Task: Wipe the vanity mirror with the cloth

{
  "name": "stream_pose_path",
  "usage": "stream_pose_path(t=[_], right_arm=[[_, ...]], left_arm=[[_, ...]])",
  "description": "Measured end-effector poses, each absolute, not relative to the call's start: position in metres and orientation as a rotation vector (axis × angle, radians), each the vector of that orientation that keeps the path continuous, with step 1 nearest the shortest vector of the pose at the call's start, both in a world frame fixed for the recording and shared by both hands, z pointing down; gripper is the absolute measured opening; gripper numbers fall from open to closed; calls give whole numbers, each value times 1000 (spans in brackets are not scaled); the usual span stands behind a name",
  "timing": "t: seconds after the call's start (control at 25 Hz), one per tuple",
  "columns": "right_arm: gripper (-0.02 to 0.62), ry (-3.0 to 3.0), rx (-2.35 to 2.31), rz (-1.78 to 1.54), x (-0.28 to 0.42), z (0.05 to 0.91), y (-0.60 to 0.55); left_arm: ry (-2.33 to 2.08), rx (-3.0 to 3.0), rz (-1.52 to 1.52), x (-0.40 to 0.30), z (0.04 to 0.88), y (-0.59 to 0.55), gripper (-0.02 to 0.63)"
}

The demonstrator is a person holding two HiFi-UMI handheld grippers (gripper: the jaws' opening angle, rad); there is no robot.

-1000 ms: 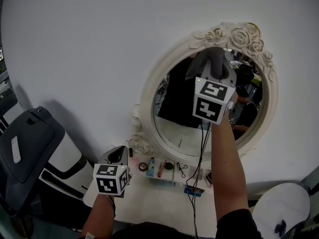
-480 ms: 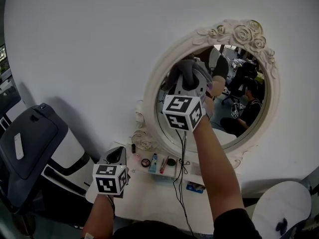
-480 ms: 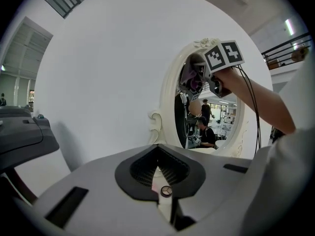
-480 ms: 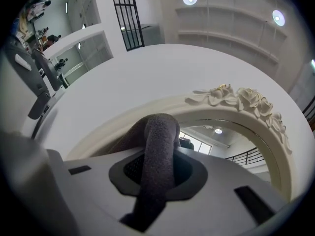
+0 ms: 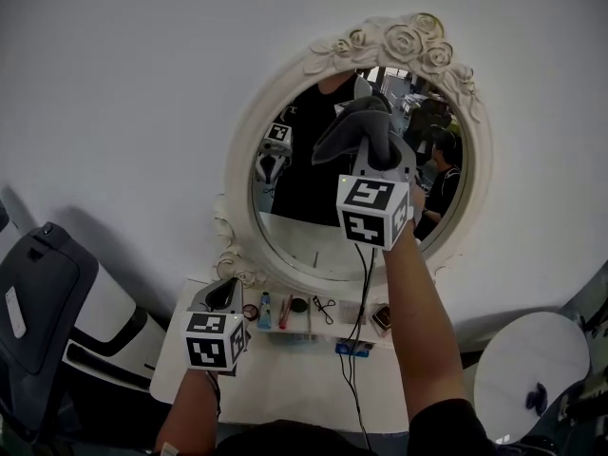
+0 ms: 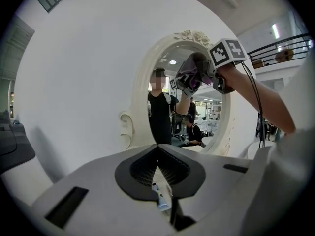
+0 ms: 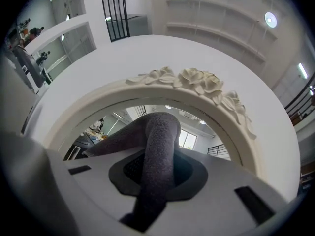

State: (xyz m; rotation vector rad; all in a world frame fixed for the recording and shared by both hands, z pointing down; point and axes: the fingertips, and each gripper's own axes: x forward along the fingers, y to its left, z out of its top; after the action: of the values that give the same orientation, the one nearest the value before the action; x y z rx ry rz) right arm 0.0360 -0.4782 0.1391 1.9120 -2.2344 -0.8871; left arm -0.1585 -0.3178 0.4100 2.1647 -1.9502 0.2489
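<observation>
Nearest us, the left gripper (image 5: 219,294) hangs low over the vanity table (image 5: 285,383). Its jaws are together with nothing gripped. In the left gripper view only a thin slit shows between the pads, and a small blue tube (image 6: 161,199) on the table is seen through it. We judge this gripper is parked down there because wiping takes one tool, and keeping low leaves the glass clear.

Further out, the person's right forearm reaches up, with a black cable (image 5: 361,283) trailing down from it toward the table. The right gripper (image 5: 378,156) is raised in front of the upper part of the mirror. Its jaws are clamped on the grey cloth (image 5: 353,126). In the right gripper view a thick fold runs through the pads and bunches ahead of them, so fabric rather than plastic leads toward the glass.

Beyond that is the oval vanity mirror (image 5: 294,212) in its cream frame with carved roses (image 5: 399,41), hung on a white wall (image 5: 123,84). The cloth sits at the upper glass, just below the roses. We cannot confirm it touches. We judge the wipe is under way near the top, with the lower glass left to cover.
</observation>
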Motion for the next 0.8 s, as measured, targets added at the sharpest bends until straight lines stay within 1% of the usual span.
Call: stream_pose_path(t=[0.24, 0.44, 0.8], right_arm=[[63, -2174, 2135, -716, 133, 133, -488], [63, -2115, 2275, -582, 197, 139, -494], [61, -2028, 2346, -498, 233, 190, -498]], left_arm=[[-1878, 2244, 274, -126, 411, -336, 3], [-1841, 2285, 294, -108, 411, -346, 3], [-1810, 2308, 318, -93, 413, -354, 3]])
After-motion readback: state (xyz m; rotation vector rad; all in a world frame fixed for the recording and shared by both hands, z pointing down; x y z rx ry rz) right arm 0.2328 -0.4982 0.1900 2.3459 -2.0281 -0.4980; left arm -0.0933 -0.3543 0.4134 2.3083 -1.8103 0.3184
